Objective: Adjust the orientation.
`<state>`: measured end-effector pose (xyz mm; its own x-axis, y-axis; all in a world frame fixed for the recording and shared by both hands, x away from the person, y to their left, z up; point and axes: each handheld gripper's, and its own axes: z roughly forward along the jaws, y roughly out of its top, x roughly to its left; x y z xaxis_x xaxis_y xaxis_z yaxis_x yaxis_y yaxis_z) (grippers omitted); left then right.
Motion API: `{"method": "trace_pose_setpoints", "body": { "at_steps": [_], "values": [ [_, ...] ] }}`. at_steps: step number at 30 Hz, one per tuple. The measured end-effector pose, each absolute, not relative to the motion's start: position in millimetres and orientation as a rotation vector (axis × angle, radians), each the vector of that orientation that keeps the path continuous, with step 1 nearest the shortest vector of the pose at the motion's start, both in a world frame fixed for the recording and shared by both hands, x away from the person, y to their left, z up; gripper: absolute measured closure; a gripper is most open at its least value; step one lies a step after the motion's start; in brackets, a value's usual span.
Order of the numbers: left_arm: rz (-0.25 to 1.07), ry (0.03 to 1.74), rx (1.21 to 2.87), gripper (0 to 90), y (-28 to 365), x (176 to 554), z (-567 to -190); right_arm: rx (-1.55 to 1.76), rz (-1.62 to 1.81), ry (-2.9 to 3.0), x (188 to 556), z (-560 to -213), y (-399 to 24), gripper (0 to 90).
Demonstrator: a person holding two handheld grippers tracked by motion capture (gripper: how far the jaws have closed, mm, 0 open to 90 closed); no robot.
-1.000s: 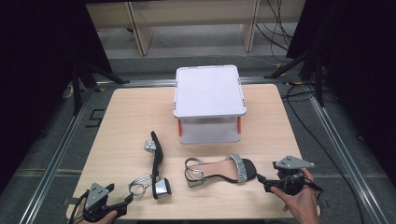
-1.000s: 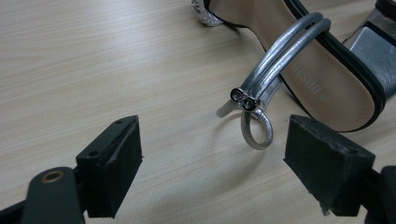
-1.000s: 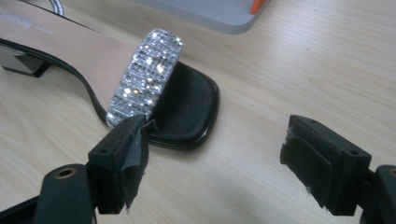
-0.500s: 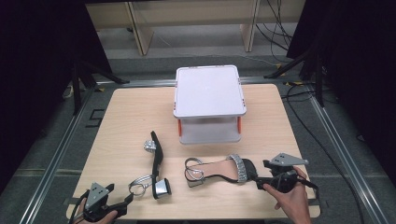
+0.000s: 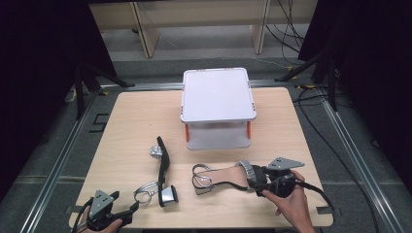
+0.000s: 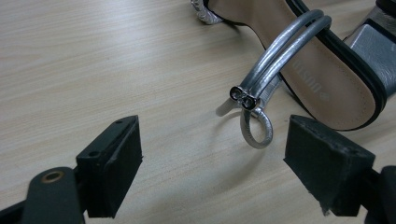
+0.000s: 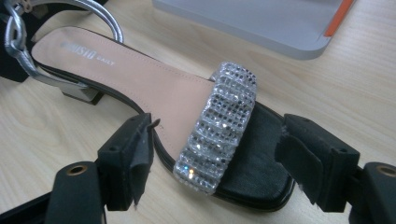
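On the near half of the wooden table (image 5: pixel 131 121) lie two sandals. The right sandal (image 5: pixel 223 175) lies flat with its sole down, toe pointing to the person's right and heel with a silver ankle strap (image 5: pixel 200 176) to the left. Its glittery toe band (image 7: pixel 218 123) crosses the tan insole, and the black toe end sits between the jaws of the right gripper (image 7: pixel 217 154), which are spread wide, one on each side of the toe; whether either jaw touches the shoe I cannot tell. In the high view the right gripper (image 5: pixel 256 177) is held by the person's right hand (image 5: pixel 291 206) at the table's near right.

Left of that shoe, the other sandal (image 5: pixel 164 170) lies tipped on its side, running from far to near, with its silver block heel (image 5: pixel 169 195) nearest the person and its looped silver strap (image 5: pixel 145 190) beside it. The left gripper (image 5: pixel 128 211) rests low at the near left corner, held in the left hand (image 5: pixel 99 224). Its jaws are wide open with nothing between them but bare wood; in the left gripper view the strap's loop (image 6: pixel 256 126) lies just ahead of the left gripper (image 6: pixel 212 161), apart from both jaws.

Farther back, at the table's middle, stands a white two-level rack (image 5: pixel 217 94) with orange legs (image 5: pixel 186 132). Cables (image 5: pixel 311 92) trail over the grey floor to the right.
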<state>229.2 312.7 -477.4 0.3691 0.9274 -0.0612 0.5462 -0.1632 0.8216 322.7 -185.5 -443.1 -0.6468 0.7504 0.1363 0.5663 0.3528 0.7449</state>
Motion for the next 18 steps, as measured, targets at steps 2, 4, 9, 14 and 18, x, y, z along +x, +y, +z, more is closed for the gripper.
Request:
{"method": "trace_pose_setpoints", "body": {
  "at_steps": [2, 4, 9, 14, 18],
  "values": [
    [0.607, 1.286, 1.841, 18.4, 313, 229, -477, 1.168, 1.148, 2.387, 324, -445, -183, 26.8],
    [0.605, 1.286, 1.84, 18.4, 313, 229, -477, 1.232, 1.144, 2.396, 322, -443, -180, 26.8],
    [0.603, 1.284, 1.831, 18.4, 312, 229, -477, 1.176, 1.187, 2.414, 327, -447, -177, 26.7],
    [0.615, 1.279, 1.844, 18.5, 313, 229, -477, 1.169, 1.158, 2.402, 329, -451, -173, 24.8],
    [0.613, 1.278, 1.84, 18.5, 313, 229, -477, 1.195, 1.107, 2.417, 328, -453, -169, 25.1]
  ]
}}
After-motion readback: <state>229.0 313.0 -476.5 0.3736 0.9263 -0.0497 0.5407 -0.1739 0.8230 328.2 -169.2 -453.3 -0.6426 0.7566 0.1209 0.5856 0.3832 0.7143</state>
